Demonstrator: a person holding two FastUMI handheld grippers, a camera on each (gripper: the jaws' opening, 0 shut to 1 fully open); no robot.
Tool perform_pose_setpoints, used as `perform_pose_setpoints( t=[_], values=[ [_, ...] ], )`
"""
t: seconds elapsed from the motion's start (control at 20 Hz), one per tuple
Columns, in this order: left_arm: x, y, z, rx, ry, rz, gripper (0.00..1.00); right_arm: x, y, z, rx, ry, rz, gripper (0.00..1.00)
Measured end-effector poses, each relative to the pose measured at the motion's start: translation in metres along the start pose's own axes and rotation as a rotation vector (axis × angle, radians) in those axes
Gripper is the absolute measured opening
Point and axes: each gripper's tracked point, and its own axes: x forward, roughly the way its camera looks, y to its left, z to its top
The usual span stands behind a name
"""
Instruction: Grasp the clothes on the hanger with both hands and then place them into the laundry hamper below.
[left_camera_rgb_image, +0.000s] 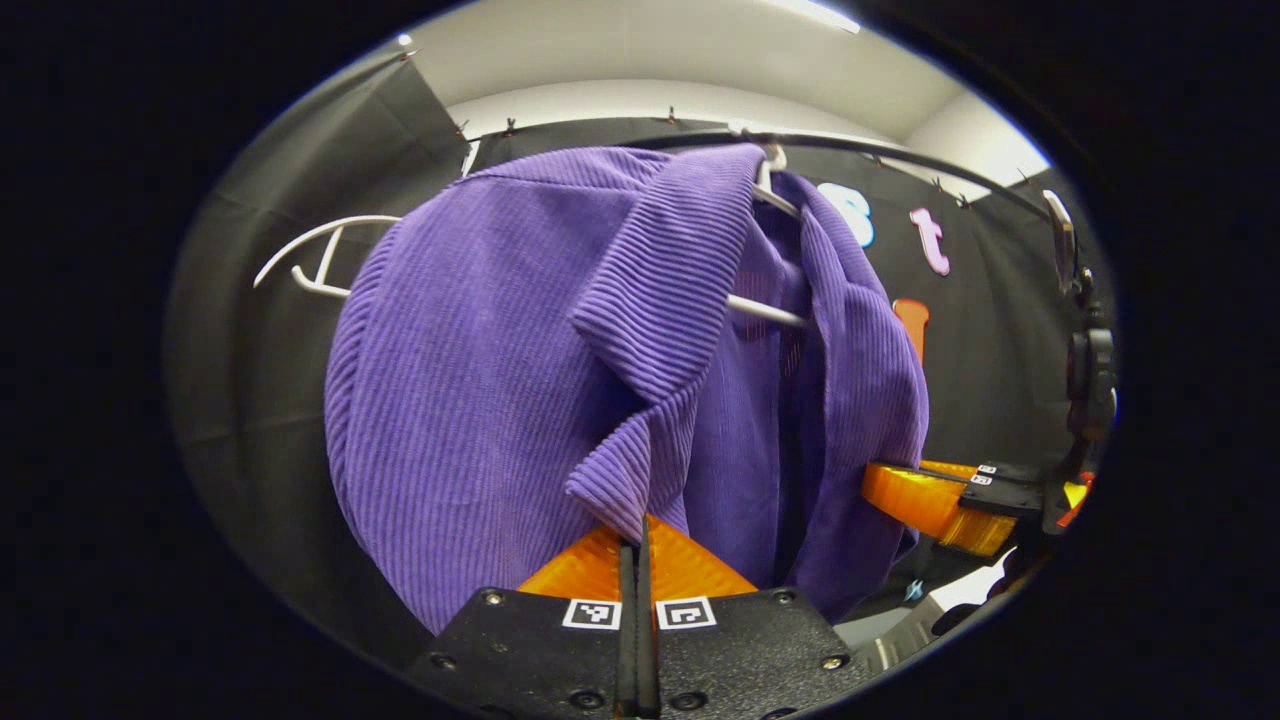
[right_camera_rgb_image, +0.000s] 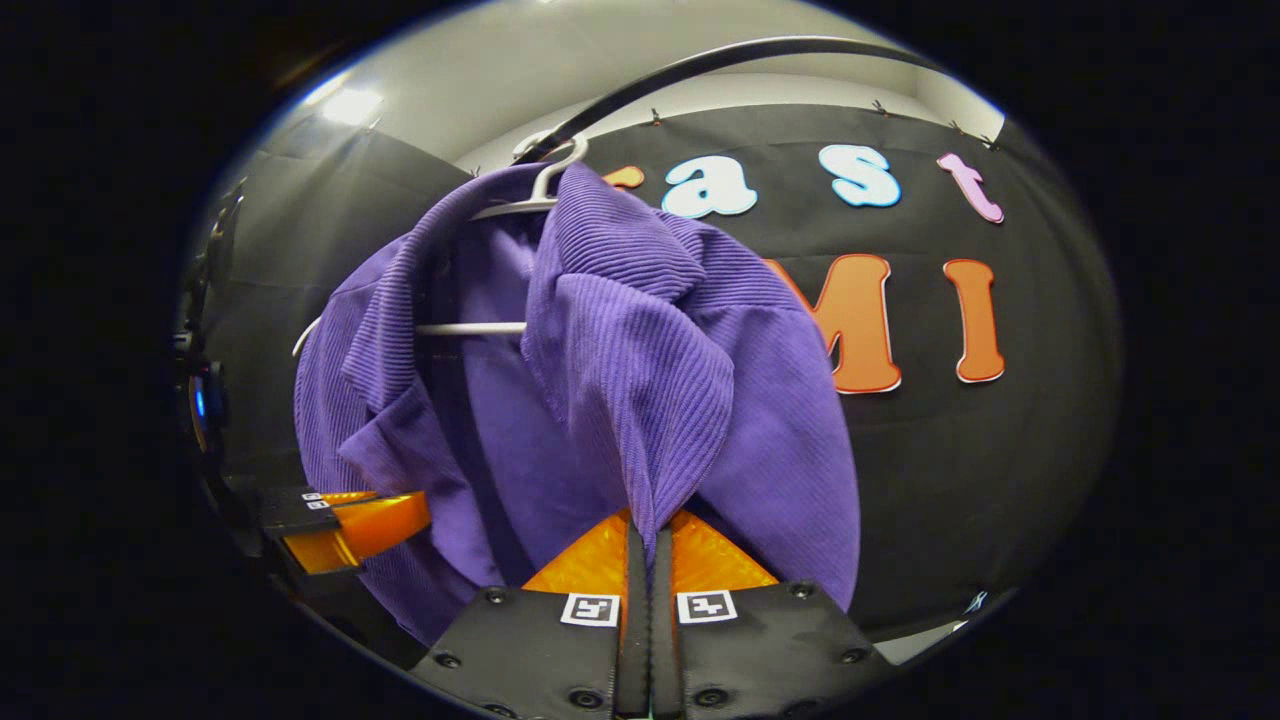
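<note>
A purple ribbed shirt hangs on a white hanger from a dark rail. My left gripper is shut on the shirt's front edge, the cloth pinched between its fingers. In the left gripper view the right gripper bites into the shirt's far side. In the right gripper view the same shirt drapes from the hanger, and my right gripper is shut on a fold of the front panel. The left gripper holds the shirt's other edge at lower left.
A second, bare white hanger hangs on the rail to the left of the shirt. The black cloth wall stands close behind. A pale floor strip shows at lower right.
</note>
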Motion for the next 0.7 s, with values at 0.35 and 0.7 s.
perform_pose_setpoints(
  t=[0.35,0.7],
  values=[
    [-0.037,0.044,0.046,0.06,-0.071,0.05,0.0,-0.015,-0.061,0.06,0.062,-0.085,-0.068,0.08],
    [-0.064,0.072,0.09,0.025,-0.15,0.068,0.0,-0.003,-0.093,0.092,0.102,-0.076,-0.074,0.08]
  ],
)
